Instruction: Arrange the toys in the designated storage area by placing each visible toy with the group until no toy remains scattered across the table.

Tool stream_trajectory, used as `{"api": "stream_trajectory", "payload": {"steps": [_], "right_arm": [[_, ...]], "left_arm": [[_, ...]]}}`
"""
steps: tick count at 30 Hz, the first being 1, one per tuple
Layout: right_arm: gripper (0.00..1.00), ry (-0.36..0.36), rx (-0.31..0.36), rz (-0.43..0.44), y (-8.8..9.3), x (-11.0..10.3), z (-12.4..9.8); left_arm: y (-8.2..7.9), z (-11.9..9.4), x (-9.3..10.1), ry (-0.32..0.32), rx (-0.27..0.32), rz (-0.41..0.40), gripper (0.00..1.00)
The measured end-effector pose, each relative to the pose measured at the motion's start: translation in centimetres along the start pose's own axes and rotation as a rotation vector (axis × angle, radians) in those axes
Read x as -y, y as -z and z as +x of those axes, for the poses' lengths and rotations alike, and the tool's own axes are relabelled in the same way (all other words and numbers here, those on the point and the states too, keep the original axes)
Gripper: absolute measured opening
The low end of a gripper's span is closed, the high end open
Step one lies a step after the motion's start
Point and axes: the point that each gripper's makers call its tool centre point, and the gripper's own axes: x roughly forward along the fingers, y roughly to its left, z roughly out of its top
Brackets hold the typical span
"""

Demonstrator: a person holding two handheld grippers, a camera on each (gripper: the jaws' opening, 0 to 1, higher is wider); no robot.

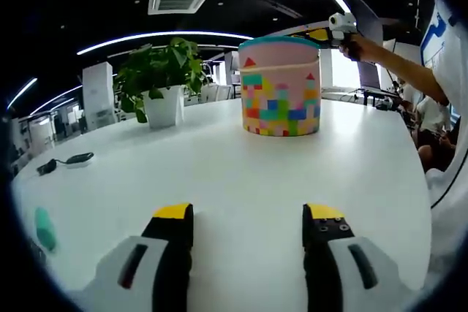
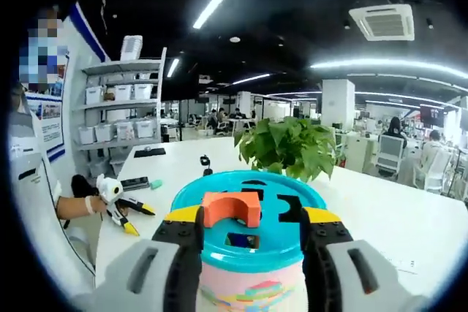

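Keep right gripper [image 2: 251, 226] clamped on orange arch block [image 2: 232, 209] over teal sorter lid [image 2: 248, 213], turn toward arch slot at 1 o'clock, then release; left gripper [image 1: 248, 221] open, idle above counter [image 1: 219, 166].

Glossy plastic lid [image 2: 248, 217], smooth white table [image 1: 219, 173]

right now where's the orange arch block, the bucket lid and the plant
orange arch block [image 2: 231, 208]: right gripper view, front face
bucket lid [image 2: 191, 195]: right gripper view, teal top, left part
plant [image 2: 289, 147]: right gripper view, leaves
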Motion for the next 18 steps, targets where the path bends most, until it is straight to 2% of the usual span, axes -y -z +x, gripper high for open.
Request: {"api": "stream_trajectory", "payload": {"steps": [3, 7, 12, 18], "right_arm": [[0.55, 0.024, 0.020, -0.054, -0.6, -1.5, 0.6], [0.55, 0.045, -0.001, -0.094, -0.3, -2.5, 2.0], [0.56, 0.049, 0.008, -0.078, -0.4, -3.4, 3.4], [0.57, 0.063, 0.045, -0.078, -1.5, -4.4, 3.4]], "left_arm": [[0.0, 0.0, -0.1, -0.005, 0.000, 0.000, 0.62], [0.0, 0.0, 0.0, -0.003, 0.000, 0.001, 0.61], [0.0, 0.0, 0.0, -0.004, 0.001, 0.004, 0.61], [0.0, 0.1, 0.2, 0.012, -0.002, -0.006, 0.62]]}}
